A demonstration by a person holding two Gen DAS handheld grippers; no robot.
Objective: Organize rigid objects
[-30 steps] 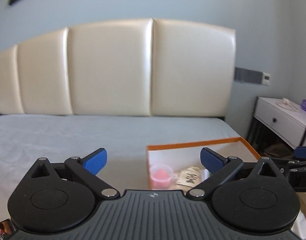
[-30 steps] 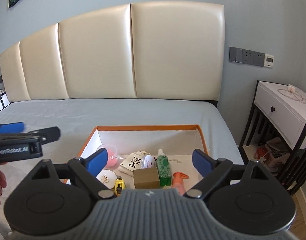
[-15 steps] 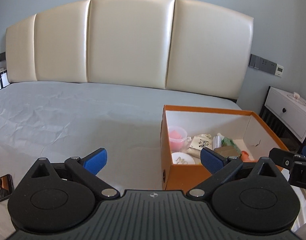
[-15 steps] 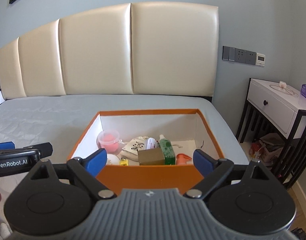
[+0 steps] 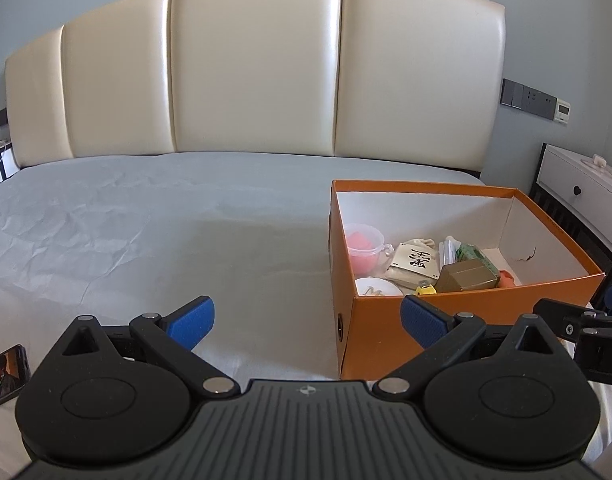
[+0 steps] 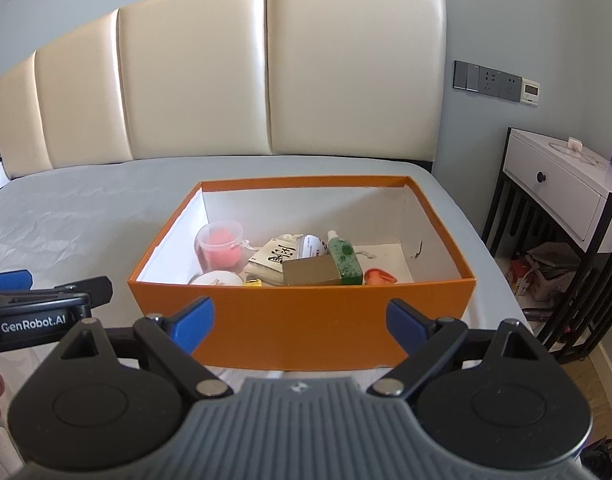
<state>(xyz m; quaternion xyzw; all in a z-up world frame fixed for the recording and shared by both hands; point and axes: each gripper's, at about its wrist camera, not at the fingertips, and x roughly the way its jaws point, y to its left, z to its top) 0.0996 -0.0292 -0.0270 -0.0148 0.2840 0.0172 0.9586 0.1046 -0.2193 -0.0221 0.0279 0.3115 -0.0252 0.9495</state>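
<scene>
An orange box [image 6: 297, 320] [image 5: 446, 320] with white inner walls sits on the grey bed. Inside lie a clear cup with a pink ball [image 6: 219, 246] [image 5: 364, 248], a cloth pouch with black lettering [image 6: 275, 258] [image 5: 416, 262], a green bottle [image 6: 344, 258], a tan box [image 6: 310, 272] [image 5: 468, 278], a white round dish [image 6: 217, 279], a small yellow piece and an orange item [image 6: 380, 276]. My right gripper [image 6: 299, 322] stands open just before the box's near wall, holding nothing. My left gripper [image 5: 306, 322] is open and empty over the sheet, left of the box.
The cream padded headboard [image 5: 257, 72] rises behind the bed. A white nightstand with a drawer [image 6: 562, 196] on a black frame stands to the right, with clutter on the floor beneath. A phone [image 5: 5, 376] lies on the bed at the far left.
Both grippers have sunk lower and now face the box from near its front wall instead of from above. The left view swung left, showing more bed. Both stayed open.
</scene>
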